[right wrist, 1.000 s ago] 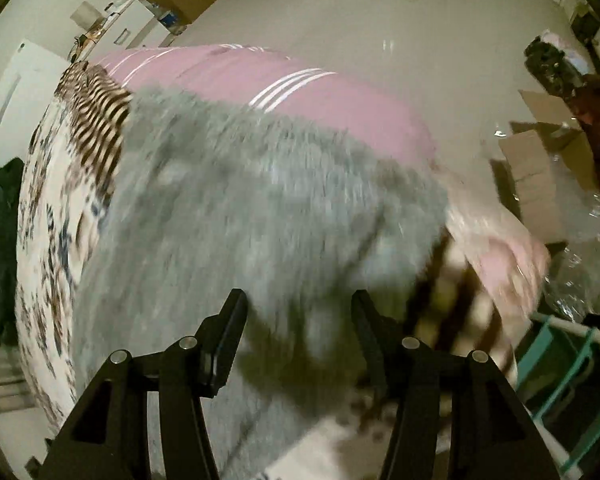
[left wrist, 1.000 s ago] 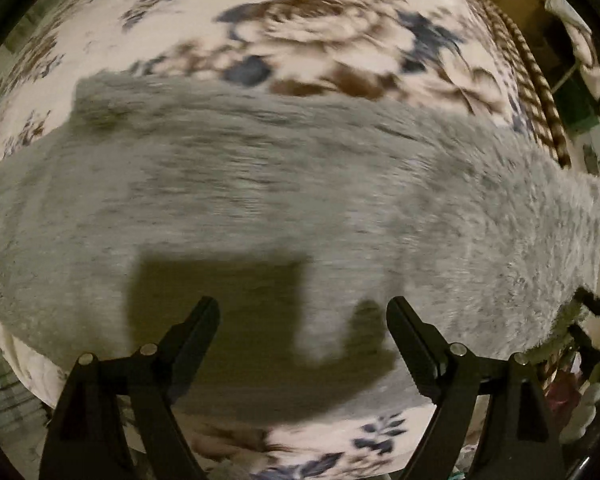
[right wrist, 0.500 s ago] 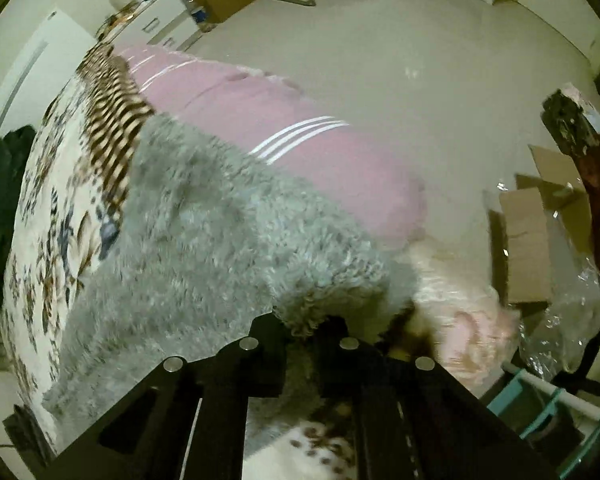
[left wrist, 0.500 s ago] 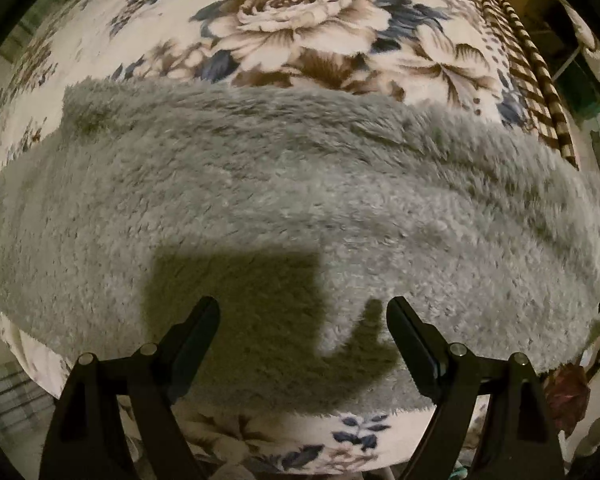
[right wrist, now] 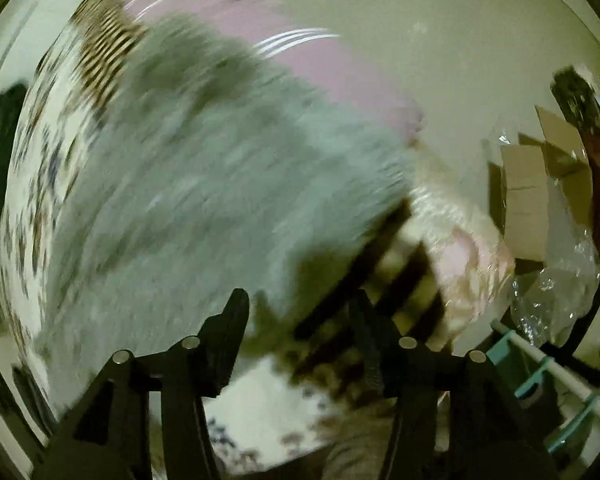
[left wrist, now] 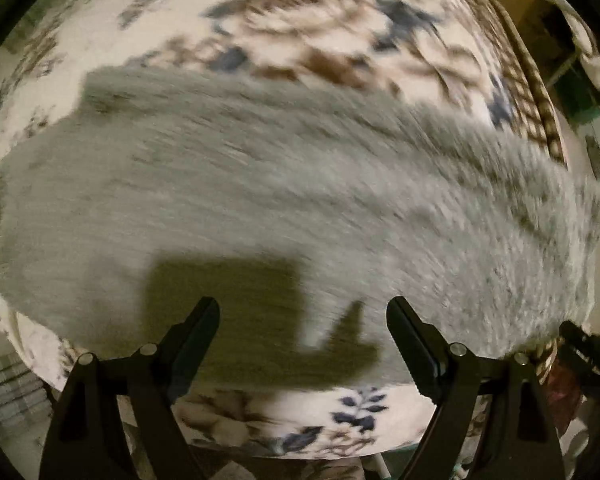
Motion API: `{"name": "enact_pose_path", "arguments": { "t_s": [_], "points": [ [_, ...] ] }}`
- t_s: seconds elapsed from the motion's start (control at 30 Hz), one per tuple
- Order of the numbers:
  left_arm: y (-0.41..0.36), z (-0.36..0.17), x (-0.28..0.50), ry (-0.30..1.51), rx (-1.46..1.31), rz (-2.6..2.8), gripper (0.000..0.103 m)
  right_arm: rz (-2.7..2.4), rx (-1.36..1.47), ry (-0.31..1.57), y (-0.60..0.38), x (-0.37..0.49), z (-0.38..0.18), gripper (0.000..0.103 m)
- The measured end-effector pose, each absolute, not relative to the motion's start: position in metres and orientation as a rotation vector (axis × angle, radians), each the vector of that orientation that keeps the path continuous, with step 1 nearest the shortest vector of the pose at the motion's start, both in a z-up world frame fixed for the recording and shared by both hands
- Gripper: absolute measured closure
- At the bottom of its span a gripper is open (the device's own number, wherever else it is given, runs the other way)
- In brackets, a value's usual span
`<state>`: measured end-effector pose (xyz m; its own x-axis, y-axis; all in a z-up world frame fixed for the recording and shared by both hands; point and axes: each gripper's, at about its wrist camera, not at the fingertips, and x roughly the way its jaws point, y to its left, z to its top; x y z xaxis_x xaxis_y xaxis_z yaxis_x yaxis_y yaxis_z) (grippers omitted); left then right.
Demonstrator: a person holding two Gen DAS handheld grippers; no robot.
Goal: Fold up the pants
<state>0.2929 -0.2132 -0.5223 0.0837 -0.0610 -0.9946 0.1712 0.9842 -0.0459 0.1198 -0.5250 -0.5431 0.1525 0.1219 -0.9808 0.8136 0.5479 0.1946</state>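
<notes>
The grey fluffy pants [left wrist: 284, 200] lie spread across a floral bedspread [left wrist: 284, 20]. My left gripper [left wrist: 303, 312] is open and empty, above the near edge of the pants, its shadow falling on the fleece. In the right wrist view the pants [right wrist: 204, 184] fill the left and middle, blurred by motion. My right gripper [right wrist: 300, 308] is open and empty, over the near corner of the pants at the bed's edge.
A pink blanket with white stripes [right wrist: 300, 56] lies beyond the pants on the bed. Bare floor [right wrist: 460, 20] lies past the bed. Cardboard [right wrist: 528, 200] and clear plastic wrap [right wrist: 556, 292] sit on the floor at right. A striped bed border [left wrist: 528, 92] runs at right.
My right gripper, shut on the pants corner half a second ago, has opened and let go. Both views are blurred by motion; the left gripper stays open over the pants.
</notes>
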Motion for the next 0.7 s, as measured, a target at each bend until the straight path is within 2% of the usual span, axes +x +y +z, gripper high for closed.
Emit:
{"name": "enact_pose_path", "arguments": {
  "t_s": [0.2,0.33,0.53,0.7],
  "points": [
    [-0.114,-0.491,0.343,1.391,0.035,0.007,0.018,-0.206,0.77,1.422,-0.427,0.228,-0.506,0.046],
    [-0.036,-0.502,0.387,1.354,-0.001,0.156,0.018,0.087,0.699,1.443,-0.329,0.339,-0.496,0.046],
    [0.029,-0.545,0.441,1.391,-0.034,0.232,0.018,0.262,0.525,1.517,-0.183,0.469,-0.529,0.046],
    [0.053,-0.565,0.457,1.439,-0.054,0.195,0.018,0.308,0.422,1.62,-0.118,0.529,-0.572,0.047]
  ]
}}
